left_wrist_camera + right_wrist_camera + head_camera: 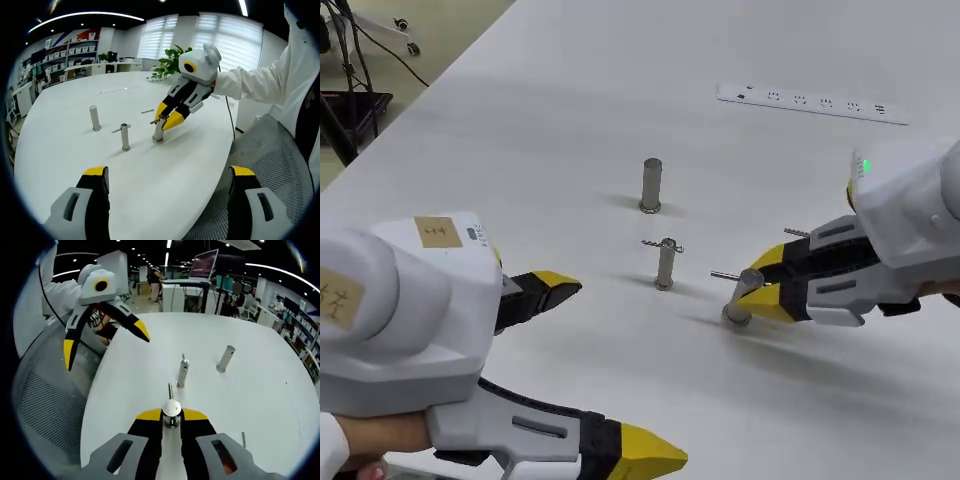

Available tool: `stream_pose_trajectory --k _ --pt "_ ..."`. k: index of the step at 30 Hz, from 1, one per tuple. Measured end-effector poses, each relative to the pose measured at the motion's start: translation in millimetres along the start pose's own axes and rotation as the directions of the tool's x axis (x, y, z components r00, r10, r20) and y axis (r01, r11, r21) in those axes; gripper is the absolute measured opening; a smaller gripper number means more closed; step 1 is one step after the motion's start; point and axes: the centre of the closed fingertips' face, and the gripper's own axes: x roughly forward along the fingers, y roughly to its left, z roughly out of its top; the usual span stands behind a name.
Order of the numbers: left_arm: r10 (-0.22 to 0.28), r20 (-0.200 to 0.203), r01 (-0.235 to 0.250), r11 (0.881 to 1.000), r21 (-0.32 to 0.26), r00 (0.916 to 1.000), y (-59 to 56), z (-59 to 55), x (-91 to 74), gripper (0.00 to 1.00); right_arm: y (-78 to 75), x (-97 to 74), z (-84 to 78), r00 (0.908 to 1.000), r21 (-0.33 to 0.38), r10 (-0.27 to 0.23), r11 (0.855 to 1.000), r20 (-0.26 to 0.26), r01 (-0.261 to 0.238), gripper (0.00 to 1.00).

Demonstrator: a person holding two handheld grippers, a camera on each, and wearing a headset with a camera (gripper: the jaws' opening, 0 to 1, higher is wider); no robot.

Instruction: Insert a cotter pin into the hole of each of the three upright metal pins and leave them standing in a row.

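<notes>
A white table [570,90] carries three short metal pins in a loose row running away from the viewer.

The right claw [760,285] is closed on the near pin [738,300], gripping its shaft from the side. This is probably to steady it while the near cotter [724,275] goes through the hole by its top. That cotter pokes out sideways, away from the claw; how far through it sits is too small to tell. This pin leans slightly, and its foot appears to rest on the table.

The middle pin [666,268] stands free and upright. The middle cotter [662,245] crosses its top, so this one looks finished. The far pin [651,186] stands upright with no cotter visible in it.

A loose cotter [797,233] lies on the table just beside the right claw, likely kept close for the far pin.

The left claw [628,373] hangs open and empty at the near left, well apart from the pins, seemingly leaving the right one room to work.

A power strip [810,103] lies on the far side of the table.
</notes>
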Motion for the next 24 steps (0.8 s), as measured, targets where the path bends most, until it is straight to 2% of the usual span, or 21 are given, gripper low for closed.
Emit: stream_pose_trajectory --k 4,8,15,24 --pt "0.006 0.007 -0.006 1.000 -0.008 1.0000 0.4 0.8 -1.1 0.99 -14.6 0.1 -0.4 0.9999 -0.011 -0.010 1.000 -0.003 0.010 0.07" --pt "0.019 0.003 -0.019 1.000 -0.019 0.9998 1.4 -2.0 -1.9 0.99 -20.3 0.1 -2.1 1.0000 -0.028 -0.005 1.000 -0.006 0.005 0.07" --pt "0.033 -0.005 -0.033 0.999 -0.034 0.9994 3.3 -5.6 -2.7 0.99 -23.2 2.2 -4.2 0.9998 -0.025 0.020 0.999 0.004 -0.020 0.07" --pt "0.039 0.001 -0.039 0.999 -0.033 0.9992 3.9 0.1 -0.1 0.99 -21.5 5.8 -1.3 0.9990 -0.009 0.035 0.999 0.029 -0.035 0.08"
